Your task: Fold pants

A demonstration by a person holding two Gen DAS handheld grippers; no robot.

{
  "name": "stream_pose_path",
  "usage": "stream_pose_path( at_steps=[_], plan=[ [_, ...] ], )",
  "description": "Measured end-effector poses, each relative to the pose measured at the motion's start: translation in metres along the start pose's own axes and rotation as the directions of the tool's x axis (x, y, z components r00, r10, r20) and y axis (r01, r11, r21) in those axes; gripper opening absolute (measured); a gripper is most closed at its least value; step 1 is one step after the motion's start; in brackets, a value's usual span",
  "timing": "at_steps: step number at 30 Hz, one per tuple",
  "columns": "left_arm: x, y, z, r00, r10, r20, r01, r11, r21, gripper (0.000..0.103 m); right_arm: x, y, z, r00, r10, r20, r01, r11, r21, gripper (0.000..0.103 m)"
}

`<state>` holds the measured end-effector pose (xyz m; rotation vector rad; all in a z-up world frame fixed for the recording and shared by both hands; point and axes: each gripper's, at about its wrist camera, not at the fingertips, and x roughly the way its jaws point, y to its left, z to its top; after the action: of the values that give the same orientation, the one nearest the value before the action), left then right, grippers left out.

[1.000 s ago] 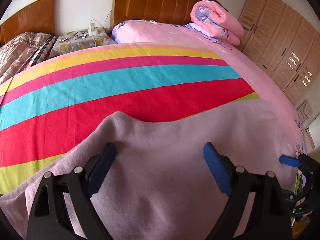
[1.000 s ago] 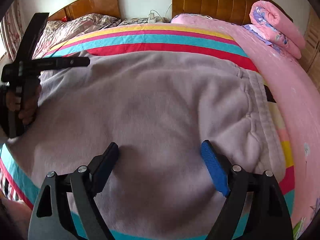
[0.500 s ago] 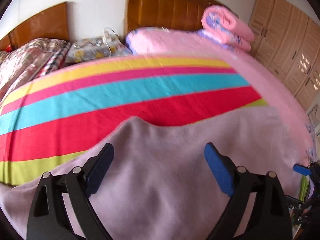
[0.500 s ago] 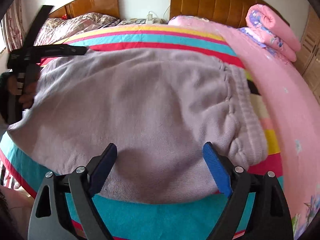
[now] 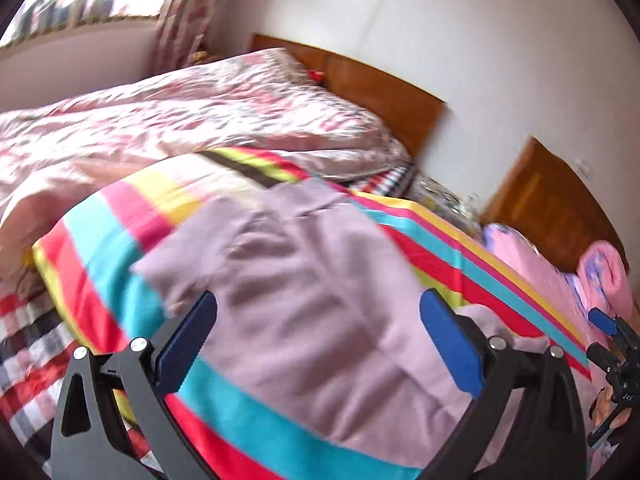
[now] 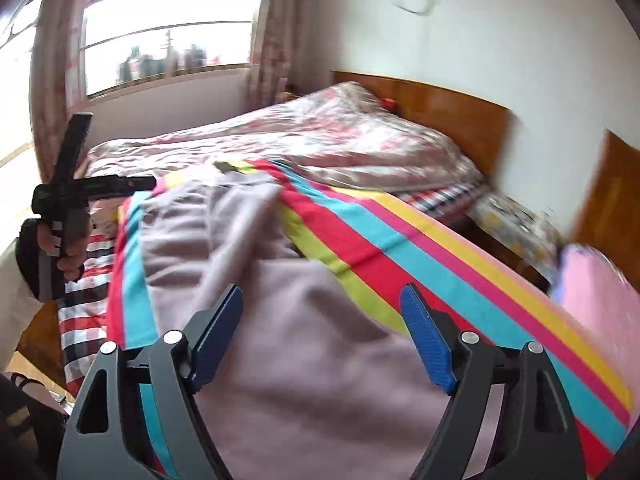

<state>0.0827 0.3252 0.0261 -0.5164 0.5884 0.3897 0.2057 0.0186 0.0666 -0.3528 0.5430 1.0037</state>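
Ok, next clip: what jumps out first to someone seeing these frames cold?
The mauve pants sprawl rumpled across the rainbow-striped sheet, filling the middle of both views. Both the left gripper and right gripper hover wide open above them, gripping nothing. Behind sits a floral quilt beneath a bright window.

Left wrist view close above the pants [image 5: 320, 300], facing 11 o'clock toward the floral quilt [image 5: 200, 120], right wrist view close over the same pants [image 6: 320, 360], facing the window [image 6: 160, 28], both sharing the striped sheet [image 5: 460, 248] and headboard [image 6: 440, 108]
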Motion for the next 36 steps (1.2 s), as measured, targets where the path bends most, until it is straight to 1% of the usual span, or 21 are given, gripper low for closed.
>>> stream_pose_path(
  at_steps=[2,3,4,5,6,7,8,12,15,18,19,21,22,23,25,29,31,33,34,35,36],
  plan=[
    [-0.001,0.048,0.008,1.0,0.02,-0.003,-0.02,0.996,-0.093,0.098,0.057,0.023,0.039,0.992,0.127,-0.025,-0.128,0.99,-0.051,0.061],
    [0.002,0.067,0.011,0.999,0.031,-0.016,-0.033,0.991,-0.13,0.094,0.085,0.035,0.057,0.983,0.179,-0.046,-0.182,0.981,-0.064,0.06],
    [0.004,0.083,0.012,0.999,0.026,-0.03,-0.031,0.987,-0.159,0.086,0.113,0.049,0.076,0.973,0.223,-0.066,-0.227,0.971,-0.075,0.056],
    [0.009,0.095,0.015,0.999,0.01,-0.043,-0.018,0.983,-0.183,0.081,0.136,0.063,0.088,0.965,0.25,-0.083,-0.256,0.963,-0.082,0.054],
    [0.013,0.106,0.014,0.998,0.012,-0.056,-0.023,0.979,-0.204,0.08,0.16,0.071,0.102,0.956,0.274,-0.1,-0.283,0.955,-0.085,0.052],
    [0.019,0.114,0.014,0.996,0.035,-0.077,-0.051,0.973,-0.225,0.076,0.183,0.08,0.114,0.948,0.297,-0.114,-0.307,0.948,-0.086,0.05],
    [0.021,0.122,0.011,0.995,0.037,-0.096,-0.059,0.968,-0.243,0.075,0.204,0.092,0.124,0.939,0.318,-0.128,-0.331,0.939,-0.09,0.049],
    [0.041,0.133,0.009,0.992,-0.018,-0.122,-0.019,0.954,-0.298,0.075,0.275,0.12,0.146,0.918,0.338,-0.209,-0.365,0.925,-0.109,0.046],
    [0.055,0.133,0.006,0.989,-0.04,-0.142,-0.005,0.953,-0.303,0.075,0.317,0.137,0.149,0.91,0.301,-0.284,-0.353,0.923,-0.155,0.043],
    [0.063,0.132,0.007,0.988,-0.021,-0.152,-0.024,0.957,-0.289,0.072,0.341,0.14,0.139,0.905,0.252,-0.342,-0.328,0.926,-0.188,0.041],
    [0.065,0.133,0.007,0.988,-0.015,-0.152,-0.03,0.956,-0.292,0.07,0.347,0.14,0.134,0.896,0.256,-0.363,-0.337,0.924,-0.18,0.041],
    [0.065,0.135,0.006,0.988,-0.001,-0.152,-0.045,0.954,-0.298,0.058,0.349,0.139,0.128,0.886,0.294,-0.36,-0.369,0.915,-0.162,0.035],
    [0.065,0.136,0.007,0.988,0.01,-0.151,-0.054,0.956,-0.29,0.044,0.35,0.14,0.128,0.886,0.3,-0.353,-0.371,0.915,-0.156,0.031],
    [0.064,0.137,0.007,0.989,0.005,-0.146,-0.047,0.957,-0.286,0.024,0.346,0.14,0.128,0.89,0.301,-0.343,-0.371,0.915,-0.157,0.023],
    [0.058,0.138,0.009,0.991,-0.031,-0.131,-0.01,0.953,-0.302,0.006,0.335,0.14,0.13,0.906,0.292,-0.307,-0.356,0.917,-0.178,0.016],
    [0.035,0.113,0.025,0.999,0.01,-0.041,-0.019,0.978,-0.206,0.005,0.313,0.134,0.147,0.94,0.272,-0.207,-0.309,0.935,-0.175,0.012],
    [0.033,0.104,0.035,0.999,0.033,-0.026,-0.037,0.983,-0.182,0.005,0.315,0.131,0.154,0.948,0.259,-0.187,-0.288,0.945,-0.153,0.011],
    [0.045,0.107,0.038,0.995,0.074,-0.061,-0.084,0.979,-0.186,0.005,0.333,0.13,0.152,0.94,0.26,-0.222,-0.288,0.952,-0.101,0.011],
    [0.053,0.11,0.036,0.991,0.103,-0.088,-0.118,0.975,-0.19,0.006,0.343,0.129,0.147,0.93,0.266,-0.252,-0.29,0.955,-0.064,0.012],
    [0.062,0.115,0.03,0.982,0.141,-0.125,-0.162,0.969,-0.184,0.011,0.352,0.129,0.141,0.921,0.276,-0.276,-0.297,0.954,-0.038,0.014],
    [0.071,0.121,0.025,0.974,0.163,-0.155,-0.191,0.964,-0.187,0.015,0.355,0.127,0.137,0.918,0.272,-0.289,-0.29,0.957,-0.02,0.015]
  ],
)
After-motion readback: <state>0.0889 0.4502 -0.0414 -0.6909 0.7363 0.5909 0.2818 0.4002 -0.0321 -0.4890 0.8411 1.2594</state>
